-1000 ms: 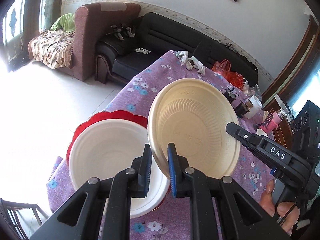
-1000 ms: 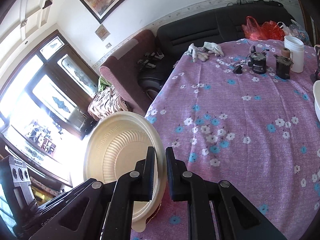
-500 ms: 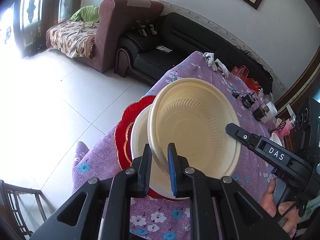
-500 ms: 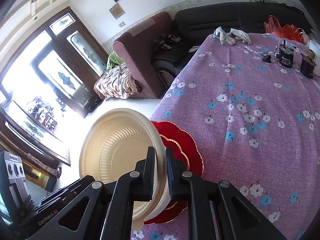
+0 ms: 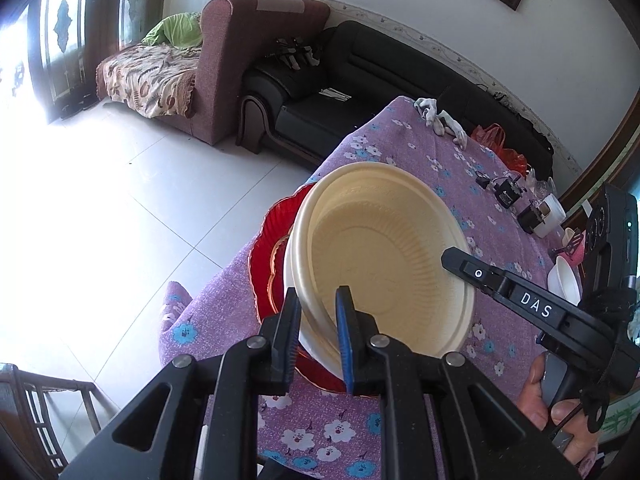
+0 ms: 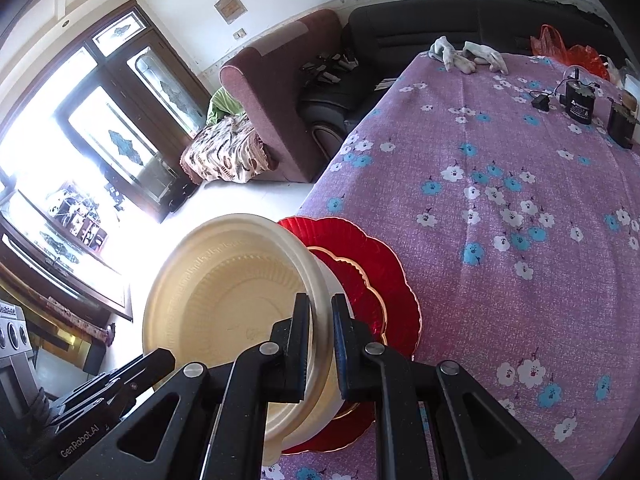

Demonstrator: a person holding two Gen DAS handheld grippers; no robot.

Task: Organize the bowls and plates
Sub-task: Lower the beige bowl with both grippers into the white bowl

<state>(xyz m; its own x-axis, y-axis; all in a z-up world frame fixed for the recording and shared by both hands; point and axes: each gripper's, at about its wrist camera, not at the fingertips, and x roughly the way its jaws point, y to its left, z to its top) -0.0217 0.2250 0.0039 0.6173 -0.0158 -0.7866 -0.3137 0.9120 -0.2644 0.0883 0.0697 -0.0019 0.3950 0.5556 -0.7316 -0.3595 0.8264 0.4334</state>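
Left wrist: round ribbed cream bowl (image 5: 384, 248), scalloped red plate (image 5: 268, 252).

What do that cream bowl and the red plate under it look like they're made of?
Cream bowl: probably moulded pulp or thin disposable plastic; it looks matte, with fine pressed ribs and a thin rim. Red plate: likely glossy plastic or glass; it shines, looks slightly see-through, and has a gold scalloped edge.

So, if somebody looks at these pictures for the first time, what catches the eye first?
The big cream bowl, held at its rim by both claws, the left claw and the right claw. It sits tilted in a white bowl on a bright red plate, at the near corner of the purple flowered tablecloth.
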